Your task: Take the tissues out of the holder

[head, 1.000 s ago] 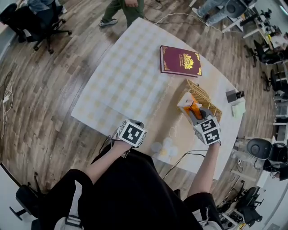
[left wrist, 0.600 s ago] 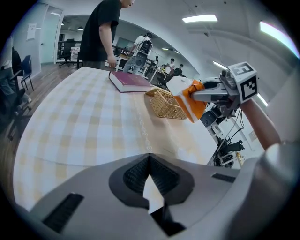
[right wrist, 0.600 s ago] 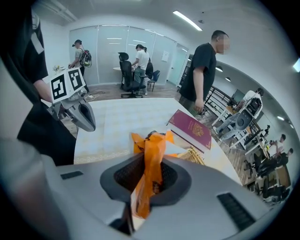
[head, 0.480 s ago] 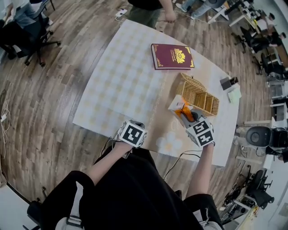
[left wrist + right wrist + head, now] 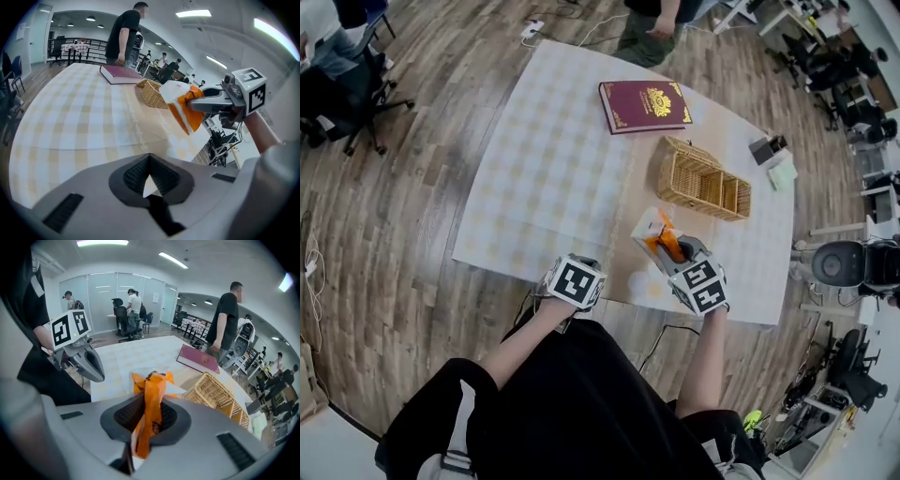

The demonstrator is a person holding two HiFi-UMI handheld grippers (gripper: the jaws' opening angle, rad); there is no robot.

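We are reaching both forearms out over the near edge of the checked table [image 5: 553, 169], each gripper tilting forward and down, with the wicker holder [image 5: 701, 178] sitting farther back on the cloth near a red book [image 5: 643, 105]. Our right gripper [image 5: 150, 416] is clamping its jaws on the orange-and-white tissue pack [image 5: 654, 239], holding it raised above the cloth and well clear of the holder. Our left gripper [image 5: 149, 173] is hovering beside it at the table's edge, jaws closed with nothing between them.
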